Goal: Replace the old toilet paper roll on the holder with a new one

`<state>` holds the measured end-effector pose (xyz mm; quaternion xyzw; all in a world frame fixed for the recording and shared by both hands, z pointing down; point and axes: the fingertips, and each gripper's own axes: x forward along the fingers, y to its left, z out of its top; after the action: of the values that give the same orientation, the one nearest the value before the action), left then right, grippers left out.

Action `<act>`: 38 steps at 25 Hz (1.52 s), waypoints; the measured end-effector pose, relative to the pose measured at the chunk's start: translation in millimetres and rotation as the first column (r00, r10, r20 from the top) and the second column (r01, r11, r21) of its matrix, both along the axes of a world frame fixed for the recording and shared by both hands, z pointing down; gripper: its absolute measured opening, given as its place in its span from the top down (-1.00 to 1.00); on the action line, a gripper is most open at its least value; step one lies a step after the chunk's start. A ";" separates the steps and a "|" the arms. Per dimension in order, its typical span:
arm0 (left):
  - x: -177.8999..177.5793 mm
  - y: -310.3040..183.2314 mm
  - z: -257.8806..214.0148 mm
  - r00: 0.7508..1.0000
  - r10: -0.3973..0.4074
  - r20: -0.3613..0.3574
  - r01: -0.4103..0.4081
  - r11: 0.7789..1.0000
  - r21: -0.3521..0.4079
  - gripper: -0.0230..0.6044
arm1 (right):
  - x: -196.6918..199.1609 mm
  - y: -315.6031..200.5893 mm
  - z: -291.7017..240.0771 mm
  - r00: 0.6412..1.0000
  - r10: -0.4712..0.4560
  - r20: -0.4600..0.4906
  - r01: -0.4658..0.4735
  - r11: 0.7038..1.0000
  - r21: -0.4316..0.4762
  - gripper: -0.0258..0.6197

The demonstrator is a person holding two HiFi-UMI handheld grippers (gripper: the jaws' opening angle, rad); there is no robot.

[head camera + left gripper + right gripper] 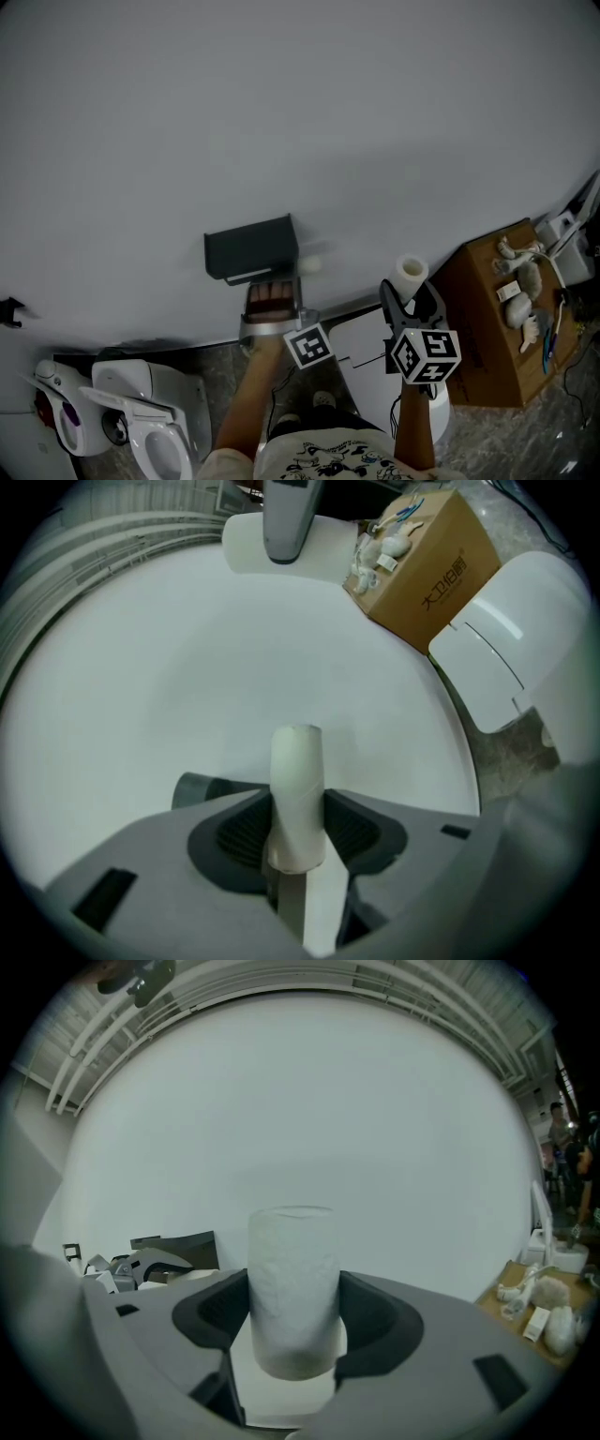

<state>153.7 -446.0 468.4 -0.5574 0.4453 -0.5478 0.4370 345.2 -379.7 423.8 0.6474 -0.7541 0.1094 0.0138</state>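
A dark holder [251, 248] hangs on the pale wall; it also shows in the right gripper view as the holder [178, 1241], at the left. Just below it, my left gripper [286, 281] is shut on the old bare cardboard tube [296, 794], whose pale end [309, 265] sticks out to the right of the holder. To the right, my right gripper [410, 298] is shut on the new white toilet paper roll [410, 276], which stands upright between the jaws [292, 1288] and apart from the wall.
A brown cardboard box [492, 323] with small items on top stands at the right, and appears as the box [436, 569] in the left gripper view. A white toilet [141, 417] sits low at the left. Between my arms lies a white lidded bin [361, 347].
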 end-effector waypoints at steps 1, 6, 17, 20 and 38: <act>7.0 0.3 -0.5 1.000 0.012 -0.004 -0.012 1.000 0.000 0.35 | 5.3 1.7 -0.4 1.000 0.010 0.000 -0.010 1.000 0.000 -0.03; 41.2 -1.8 -3.6 0.997 0.074 -0.012 -0.074 0.997 0.014 0.35 | 31.5 7.4 -2.3 0.998 0.060 -0.001 -0.060 0.998 0.000 -0.03; 85.9 12.0 -17.4 0.952 0.147 -0.267 -0.163 0.986 -0.037 0.35 | 60.4 16.0 -6.6 0.992 0.123 -0.001 -0.123 0.992 0.011 -0.03; 85.7 19.2 -30.7 0.916 0.172 -0.363 -0.196 0.980 -0.032 0.35 | 57.1 14.2 -7.4 0.991 0.131 0.006 -0.131 0.991 0.016 -0.03; -27.6 56.7 -122.6 0.036 0.005 -0.999 -0.383 0.924 -0.009 0.35 | -40.5 5.5 -18.3 0.999 0.044 -0.004 -0.044 0.999 0.021 -0.03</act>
<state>126.2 -389.3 345.8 -0.8882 0.4593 -0.0091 0.0034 304.7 -374.2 405.5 0.6643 -0.7407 0.1002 0.0062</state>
